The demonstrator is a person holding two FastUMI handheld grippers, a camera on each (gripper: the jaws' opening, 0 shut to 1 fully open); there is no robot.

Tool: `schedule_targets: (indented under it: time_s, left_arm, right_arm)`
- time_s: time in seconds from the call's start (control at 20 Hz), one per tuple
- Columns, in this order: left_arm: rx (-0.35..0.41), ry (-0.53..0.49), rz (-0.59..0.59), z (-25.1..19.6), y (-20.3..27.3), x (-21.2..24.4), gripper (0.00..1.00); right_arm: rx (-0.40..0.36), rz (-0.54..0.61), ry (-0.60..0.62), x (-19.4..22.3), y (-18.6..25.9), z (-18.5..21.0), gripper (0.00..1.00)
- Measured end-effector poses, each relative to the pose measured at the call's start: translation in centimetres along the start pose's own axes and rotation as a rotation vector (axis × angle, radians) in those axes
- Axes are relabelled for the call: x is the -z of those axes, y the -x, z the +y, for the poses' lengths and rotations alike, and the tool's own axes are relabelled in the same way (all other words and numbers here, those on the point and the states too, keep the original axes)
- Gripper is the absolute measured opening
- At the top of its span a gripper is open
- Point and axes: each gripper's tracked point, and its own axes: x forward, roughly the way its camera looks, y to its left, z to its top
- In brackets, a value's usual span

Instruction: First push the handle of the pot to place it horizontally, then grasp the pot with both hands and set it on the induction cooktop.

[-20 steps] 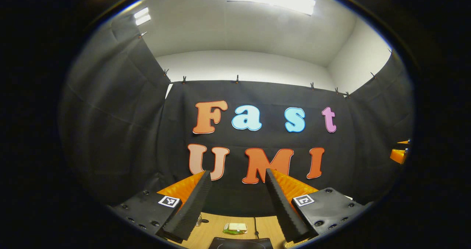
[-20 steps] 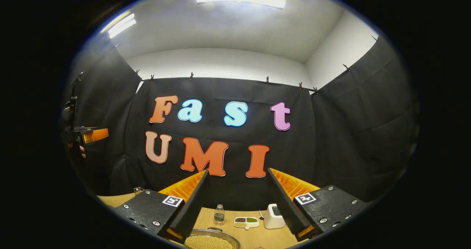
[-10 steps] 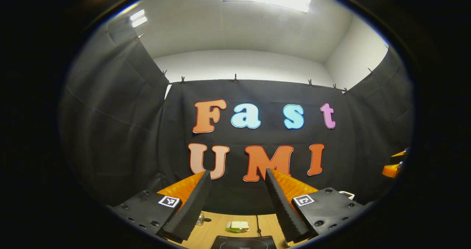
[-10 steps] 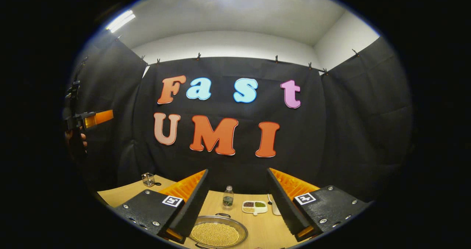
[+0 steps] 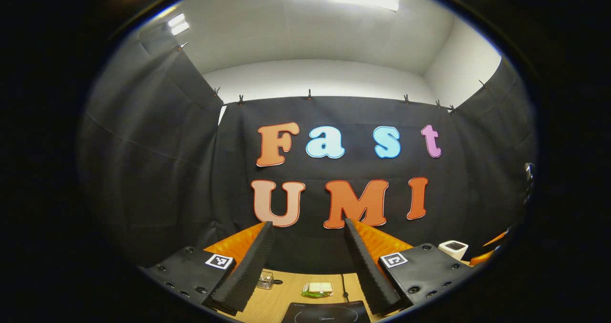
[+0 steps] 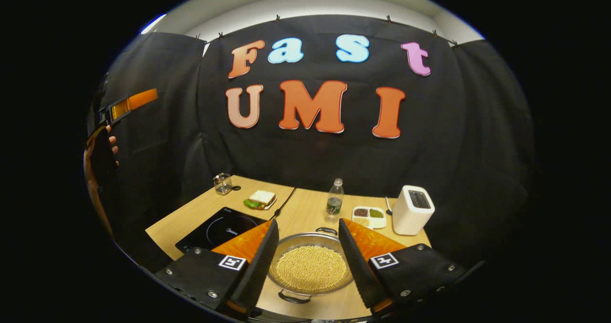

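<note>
A steel pot [image 6: 310, 265] full of yellow beans sits on the wooden table [image 6: 305, 208], straight ahead of my right gripper [image 6: 308, 223]. That gripper is open and hangs above the pot, apart from it. One pot handle [image 6: 327, 230] points away from me, the other [image 6: 292, 298] towards me. The black induction cooktop [image 6: 219, 230] lies left of the pot. My left gripper [image 5: 308, 223] is open, held high and facing the booth wall, with the cooktop [image 5: 327, 313] low in its view. In the right gripper view the left gripper [image 6: 129, 104] is high at the left, held by a hand [image 6: 107, 141].
Behind the cooktop lie a sandwich [image 6: 260, 199] and a small glass [image 6: 221, 183]. A water bottle [image 6: 335, 201], a divided dish of beans [image 6: 370, 215] and a white toaster [image 6: 413, 210] stand behind and right of the pot. A cable [image 6: 284, 203] runs between sandwich and bottle.
The right gripper has tipped downward, bringing the whole pot, cooktop and table into its view. The left gripper has dipped only slightly. Both stay open.
</note>
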Motion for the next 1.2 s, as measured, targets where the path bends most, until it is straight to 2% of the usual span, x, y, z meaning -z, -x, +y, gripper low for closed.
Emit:
schedule_targets:
  time_s: [0.3, 0.35, 0.4, 0.45, 0.5, 0.8, 1.0, 1.2]
  left_arm:
    - [-0.02, 0.007, 0.034, 1.4, -0.8, 2.1, 0.96]
    - [-0.023, 0.008, 0.035, 1.6, -0.8, 2.3, 0.96]
    - [-0.026, 0.007, 0.036, 1.8, -0.8, 2.5, 0.96]
    - [-0.029, 0.004, 0.037, 2.0, -0.9, 2.8, 0.96]
    - [-0.032, 0.0, 0.04, 2.2, -0.9, 3.1, 0.96]
    - [-0.049, -0.005, 0.075, 3.4, -1.3, 5.2, 0.96]
    - [-0.057, -0.007, 0.103, 4.0, -1.7, 6.7, 0.98]
    - [-0.057, -0.009, 0.126, 4.1, -2.2, 7.7, 0.98]
  right_arm:
    - [-0.122, 0.319, -0.102, 7.9, -2.2, 3.4, 0.47]
    - [-0.135, 0.357, -0.113, 8.7, -2.3, 3.8, 0.37]
    - [-0.143, 0.387, -0.118, 9.9, -2.5, 4.2, 0.33]
    - [-0.146, 0.421, -0.121, 10.8, -2.6, 4.5, 0.22]
    - [-0.152, 0.455, -0.128, 11.7, -2.9, 4.9, 0.23]
    - [-0.219, 0.671, -0.184, 18.6, -3.9, 7.8, 0.0]
    - [-0.248, 0.749, -0.205, 21.0, -4.4, 8.8, 0.0]
    - [-0.257, 0.823, -0.168, 23.9, -4.9, 9.3, 0.0]
